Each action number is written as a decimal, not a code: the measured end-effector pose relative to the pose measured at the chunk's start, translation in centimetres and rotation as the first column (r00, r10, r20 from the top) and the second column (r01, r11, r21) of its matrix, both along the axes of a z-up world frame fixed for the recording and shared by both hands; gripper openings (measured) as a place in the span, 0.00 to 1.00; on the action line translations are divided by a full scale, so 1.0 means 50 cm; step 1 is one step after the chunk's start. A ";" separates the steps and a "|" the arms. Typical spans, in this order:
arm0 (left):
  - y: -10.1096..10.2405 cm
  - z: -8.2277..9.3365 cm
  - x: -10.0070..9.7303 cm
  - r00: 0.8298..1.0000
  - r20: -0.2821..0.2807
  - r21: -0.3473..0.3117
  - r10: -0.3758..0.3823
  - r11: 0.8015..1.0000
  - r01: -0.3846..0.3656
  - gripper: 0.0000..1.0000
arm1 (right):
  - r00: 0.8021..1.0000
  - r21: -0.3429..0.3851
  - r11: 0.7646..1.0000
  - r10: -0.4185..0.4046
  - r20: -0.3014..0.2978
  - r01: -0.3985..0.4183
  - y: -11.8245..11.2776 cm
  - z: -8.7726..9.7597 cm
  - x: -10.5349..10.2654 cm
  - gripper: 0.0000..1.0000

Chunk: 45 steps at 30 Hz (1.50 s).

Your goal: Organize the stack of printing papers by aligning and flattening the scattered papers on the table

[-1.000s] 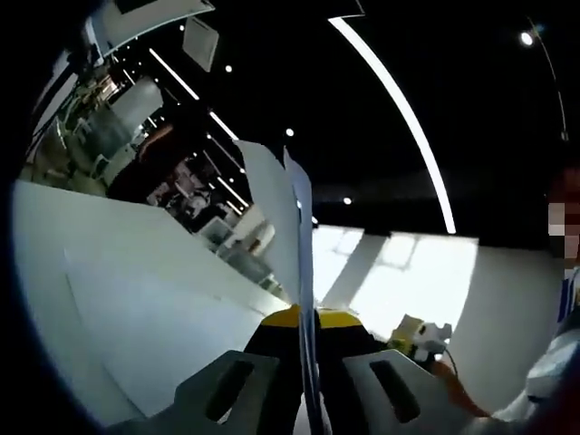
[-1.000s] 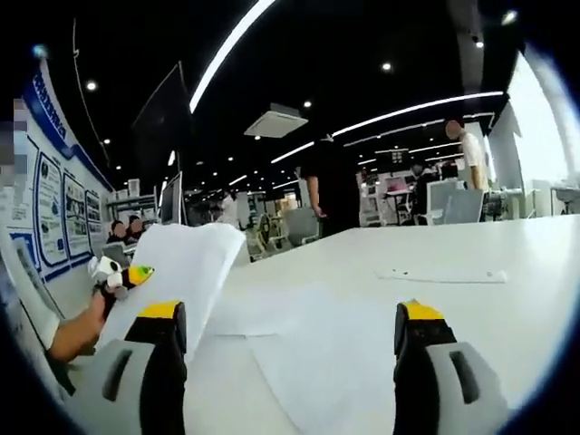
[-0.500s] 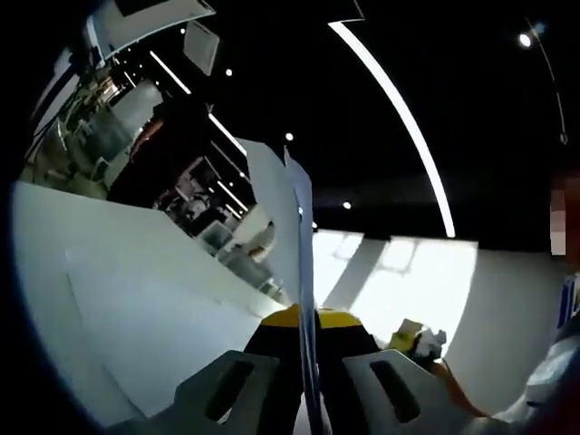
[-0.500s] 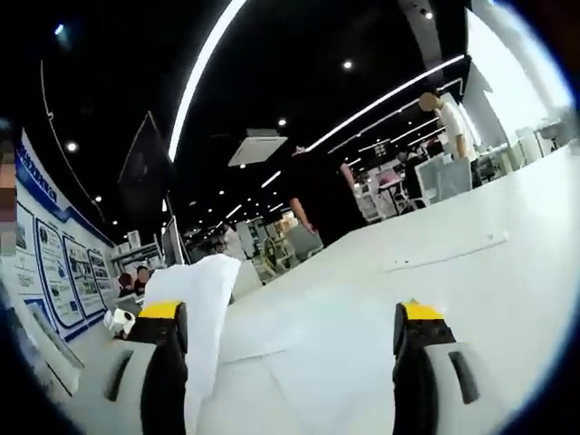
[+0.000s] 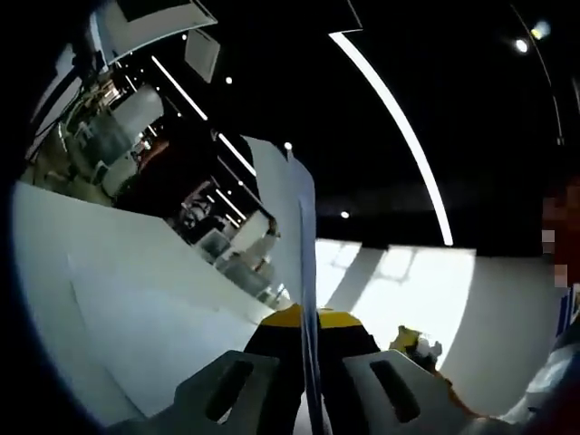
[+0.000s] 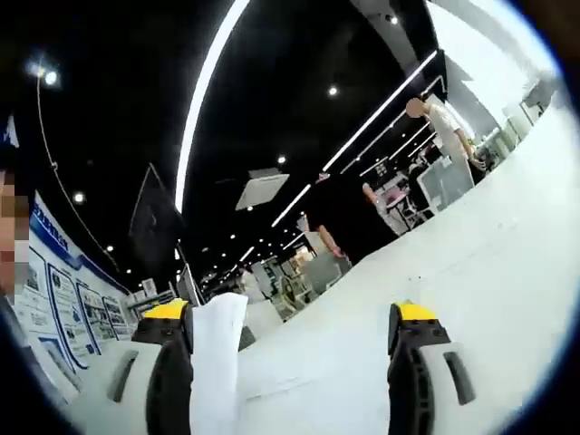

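Papers point(image 5: 294, 227) stand edge-on, pinched between the left gripper point(image 5: 304, 319) fingers above the white bench point(image 5: 136, 299), while the right gripper point(image 6: 288, 317) fingers sit spread, apparently gripping nothing.

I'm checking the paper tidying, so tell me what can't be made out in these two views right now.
- Held papers: left gripper view, seen edge-on in the shut left gripper, so their count and alignment are unreadable.
- Sheets lying on the table: cut off by the view's lower edge.
- White sheet: right gripper view, beside the open right gripper; contact with its jaw is unclear.
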State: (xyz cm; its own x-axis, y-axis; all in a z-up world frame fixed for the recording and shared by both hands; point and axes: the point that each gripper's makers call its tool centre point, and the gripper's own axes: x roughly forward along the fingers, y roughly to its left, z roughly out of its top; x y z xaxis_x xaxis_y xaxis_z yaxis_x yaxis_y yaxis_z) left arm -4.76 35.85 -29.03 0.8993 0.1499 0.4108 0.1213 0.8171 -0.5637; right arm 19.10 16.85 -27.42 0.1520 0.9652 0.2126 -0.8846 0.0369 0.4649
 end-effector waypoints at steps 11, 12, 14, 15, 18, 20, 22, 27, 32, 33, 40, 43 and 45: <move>0.006 0.000 -0.001 1.000 0.001 0.003 0.003 1.000 -0.003 0.06 | 0.985 -0.103 0.993 -0.043 0.165 0.060 0.006 -0.019 -0.001 0.68; 0.007 0.000 -0.002 1.000 0.002 0.002 0.003 1.000 -0.003 0.06 | 0.984 -0.111 0.992 -0.048 0.171 0.067 0.006 -0.020 0.001 0.70; 0.007 0.000 -0.002 1.000 0.003 0.002 0.004 1.000 -0.004 0.06 | 0.976 -0.114 0.989 -0.071 0.206 0.096 0.005 -0.019 0.006 0.82; 0.007 0.000 -0.002 1.000 0.003 0.002 0.004 1.000 -0.004 0.06 | 0.969 -0.145 0.982 -0.083 0.233 0.119 0.004 -0.028 0.013 0.84; 0.008 -0.001 -0.002 1.000 0.004 0.001 0.005 1.000 -0.005 0.06 | 0.969 -0.203 0.972 -0.068 0.236 0.118 0.006 -0.047 0.011 0.80; 0.008 -0.001 -0.003 1.000 0.007 -0.001 0.005 1.000 -0.005 0.06 | 0.971 -0.257 0.958 -0.065 0.228 0.125 0.003 -0.067 0.018 0.77; 0.006 0.000 -0.003 1.000 0.009 -0.001 0.005 1.000 -0.005 0.06 | 0.966 -0.292 0.946 -0.065 0.249 0.139 0.001 -0.080 0.023 0.75; 0.003 0.000 -0.003 1.000 0.013 -0.001 0.006 1.000 -0.006 0.06 | 0.969 -0.338 0.929 -0.071 0.236 0.150 -0.002 -0.097 0.029 0.90; 0.003 0.000 -0.004 1.000 0.017 -0.002 0.008 1.000 -0.008 0.06 | 0.982 -0.354 0.930 -0.032 0.185 0.097 0.002 -0.105 0.017 0.90; 0.003 0.000 -0.004 1.000 0.017 -0.002 0.008 1.000 -0.008 0.06 | 0.982 -0.357 0.929 -0.029 0.186 0.095 0.002 -0.105 0.016 0.90; 0.000 0.001 -0.004 1.000 0.019 0.000 0.009 1.000 -0.009 0.06 | 0.978 -0.426 0.898 -0.023 0.207 0.111 0.002 -0.126 0.019 0.90; 0.001 0.002 -0.005 1.000 0.023 -0.003 0.009 1.000 -0.009 0.06 | 0.973 -0.462 0.877 -0.024 0.228 0.130 0.004 -0.128 0.026 0.90; 0.002 0.003 -0.006 1.000 0.025 -0.006 0.009 1.000 -0.008 0.06 | 0.968 -0.484 0.864 -0.012 0.251 0.136 0.006 -0.126 0.028 0.90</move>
State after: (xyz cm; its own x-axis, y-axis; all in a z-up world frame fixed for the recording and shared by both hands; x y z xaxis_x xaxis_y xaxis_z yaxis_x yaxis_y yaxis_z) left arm -5.05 35.97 -28.90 0.8873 0.1601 0.4326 0.1286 0.8147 -0.5654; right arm 20.51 17.13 -33.71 0.2336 0.9395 -0.2507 -0.9495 0.2760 0.1495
